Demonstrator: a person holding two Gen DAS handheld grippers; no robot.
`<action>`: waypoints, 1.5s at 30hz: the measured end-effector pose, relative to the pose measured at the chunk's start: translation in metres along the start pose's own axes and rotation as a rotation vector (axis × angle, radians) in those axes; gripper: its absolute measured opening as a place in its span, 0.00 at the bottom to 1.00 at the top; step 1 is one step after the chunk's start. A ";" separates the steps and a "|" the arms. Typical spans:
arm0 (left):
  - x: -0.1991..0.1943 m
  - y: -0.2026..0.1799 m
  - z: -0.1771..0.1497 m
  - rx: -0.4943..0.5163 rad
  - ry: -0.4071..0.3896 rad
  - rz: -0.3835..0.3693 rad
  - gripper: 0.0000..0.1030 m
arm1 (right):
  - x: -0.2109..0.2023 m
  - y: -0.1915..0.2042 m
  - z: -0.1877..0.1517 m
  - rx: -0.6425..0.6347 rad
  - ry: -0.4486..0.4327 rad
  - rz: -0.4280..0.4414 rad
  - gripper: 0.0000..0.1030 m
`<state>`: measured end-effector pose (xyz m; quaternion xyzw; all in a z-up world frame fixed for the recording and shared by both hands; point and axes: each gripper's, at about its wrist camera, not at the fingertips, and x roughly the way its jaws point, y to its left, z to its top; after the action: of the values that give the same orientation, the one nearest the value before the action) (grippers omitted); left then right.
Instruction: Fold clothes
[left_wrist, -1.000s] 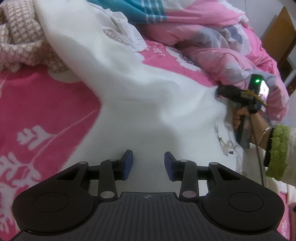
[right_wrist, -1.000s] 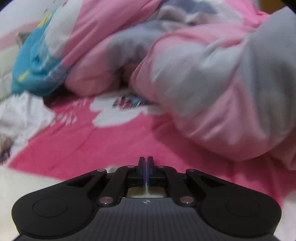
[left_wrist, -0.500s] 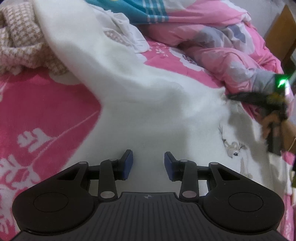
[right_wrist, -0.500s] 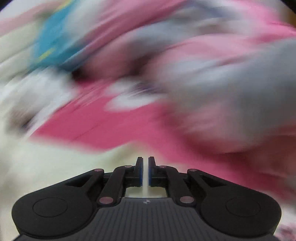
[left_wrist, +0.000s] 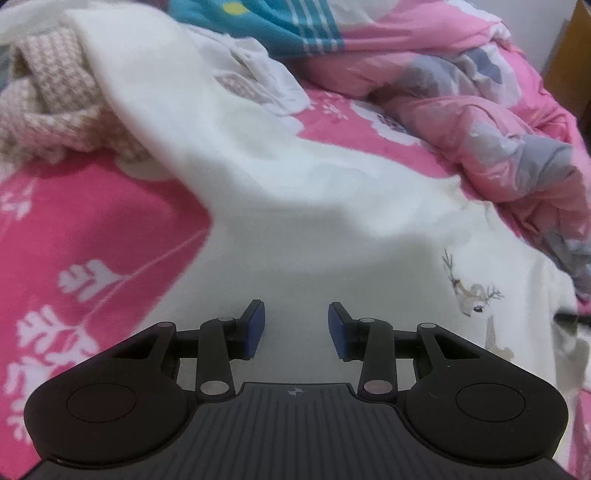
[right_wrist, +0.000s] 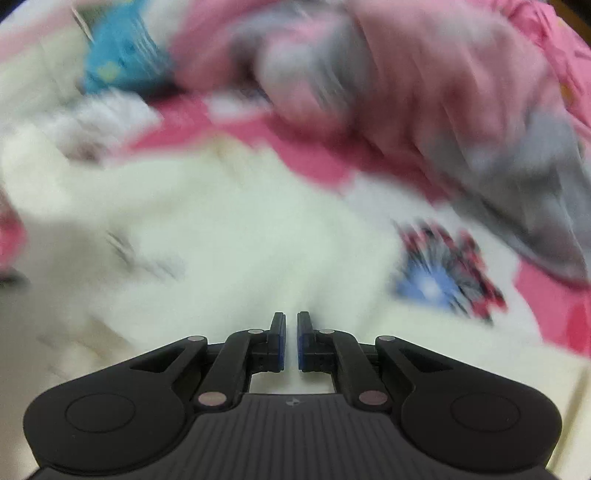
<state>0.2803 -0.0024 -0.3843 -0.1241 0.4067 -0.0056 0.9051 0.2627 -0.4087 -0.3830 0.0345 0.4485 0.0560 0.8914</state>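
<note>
Most of my left wrist view is bed (left_wrist: 92, 229), its pink sheet bare at the left edge. The white garment (left_wrist: 295, 221) runs from upper left across the centre to the right edge, where a small deer print (left_wrist: 474, 293) sits. A rumpled pink quilt (left_wrist: 480, 129) crowds the upper right; a checked knit (left_wrist: 48, 107) lies upper left. My left tongs (left_wrist: 296, 326) gape wide, empty, over white cloth. The right view is blurred: my right tongs (right_wrist: 291, 338) stand slightly parted, gripping nothing, and only there a blue-red print (right_wrist: 443, 273) shows.

Quilt (left_wrist: 498, 122) crowds right; white garment (left_wrist: 295, 221) lies flat ahead.
</note>
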 end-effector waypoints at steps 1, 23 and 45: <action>-0.005 -0.003 -0.001 0.003 -0.010 0.020 0.37 | -0.002 -0.010 -0.002 0.045 -0.014 0.007 0.00; -0.037 -0.154 -0.072 0.148 0.093 -0.160 0.37 | -0.122 -0.059 -0.062 -0.261 0.240 -0.276 0.50; -0.014 -0.224 -0.087 0.334 0.104 -0.216 0.37 | -0.269 -0.236 -0.008 0.594 -0.171 -0.304 0.00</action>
<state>0.2274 -0.2373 -0.3785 -0.0150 0.4305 -0.1766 0.8850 0.1130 -0.6774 -0.1999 0.2298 0.3691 -0.2136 0.8749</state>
